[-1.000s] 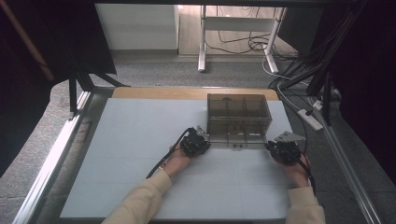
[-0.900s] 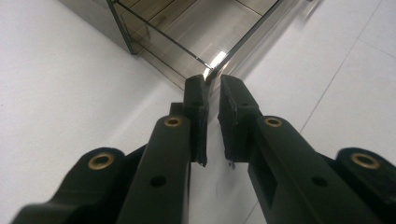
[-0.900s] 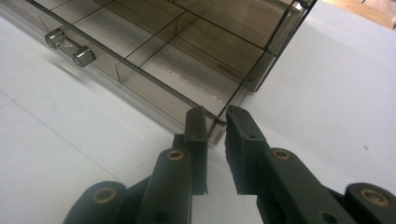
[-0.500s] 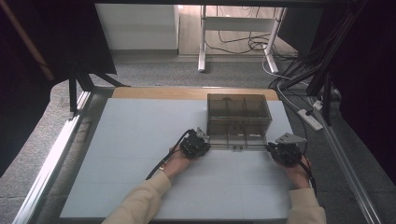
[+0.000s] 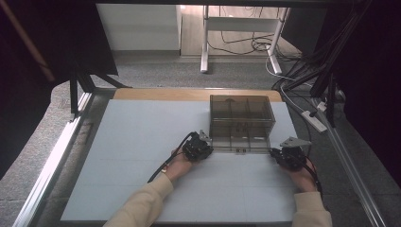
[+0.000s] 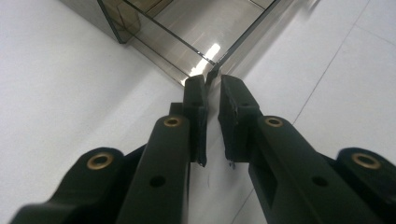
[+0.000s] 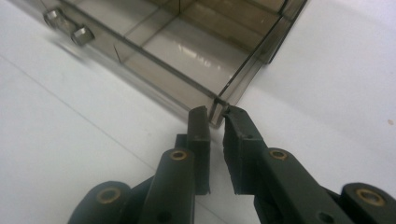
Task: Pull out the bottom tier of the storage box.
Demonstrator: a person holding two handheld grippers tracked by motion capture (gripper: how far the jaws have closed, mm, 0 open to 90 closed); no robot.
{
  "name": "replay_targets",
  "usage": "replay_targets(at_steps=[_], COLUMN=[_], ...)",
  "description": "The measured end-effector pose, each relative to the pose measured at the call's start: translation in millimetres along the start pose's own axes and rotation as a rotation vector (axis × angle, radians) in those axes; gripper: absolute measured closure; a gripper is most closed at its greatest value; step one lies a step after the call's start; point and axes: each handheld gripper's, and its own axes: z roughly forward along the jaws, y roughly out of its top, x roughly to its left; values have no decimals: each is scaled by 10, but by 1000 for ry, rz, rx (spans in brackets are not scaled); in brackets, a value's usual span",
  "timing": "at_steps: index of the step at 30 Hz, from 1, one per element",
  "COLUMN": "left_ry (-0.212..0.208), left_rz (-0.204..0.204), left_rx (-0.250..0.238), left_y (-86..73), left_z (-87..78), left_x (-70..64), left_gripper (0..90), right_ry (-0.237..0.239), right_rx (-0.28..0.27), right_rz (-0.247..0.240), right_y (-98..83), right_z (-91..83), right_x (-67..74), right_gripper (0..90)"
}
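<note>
My left hand-held gripper (image 6: 213,84) has its jaws drawn nearly together, a thin slit left between them, and the near left corner of the smoky plastic box (image 5: 241,124) sits right at the tips; I cannot tell whether they actually pinch the corner edge. My right hand-held gripper (image 7: 215,113) is much the same: jaws close together with a narrow gap, tips set at the box's near right corner, one on each side of the corner wall, touching or nearly so.

From the high view the box stands on the white bench (image 5: 132,156), toward its far right part, with my left hand-held gripper (image 5: 197,147) and right hand-held gripper (image 5: 287,155) at its two front corners and my hands behind them. That view shows the box's inner dividers forming several compartments.

The right gripper view adds two small metal studs (image 7: 70,27) on the front wall. Up close, the box's walls are thin, glossy, translucent brown, and the bench is matt white with faint seams.
</note>
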Motion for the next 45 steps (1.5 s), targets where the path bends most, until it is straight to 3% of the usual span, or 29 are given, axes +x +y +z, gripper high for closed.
replay_targets(at_steps=[16, 40, 42, 44, 45], left_ry=[-12, -29, -32, -29, -33], left_rz=[0, 12, -8, -24, -29], left_rx=[-1, 2, -10, -21, -25], left_y=[-25, -46, -39, -32, -33], left_z=[-40, -43, -58, -98, -115], left_x=[-37, -81, -72, -50, -38], left_gripper=[805, 808, 758, 556, 533], right_ry=[-13, -7, 9, 8, 5], right_rx=[13, 17, 14, 22, 20], right_rz=[-29, -25, -19, -22, -17], right_y=[-11, -39, -40, -34, -33], right_z=[-69, -84, -82, -85, -94], right_x=[48, 27, 22, 18, 9], right_gripper=[826, 823, 761, 661, 633])
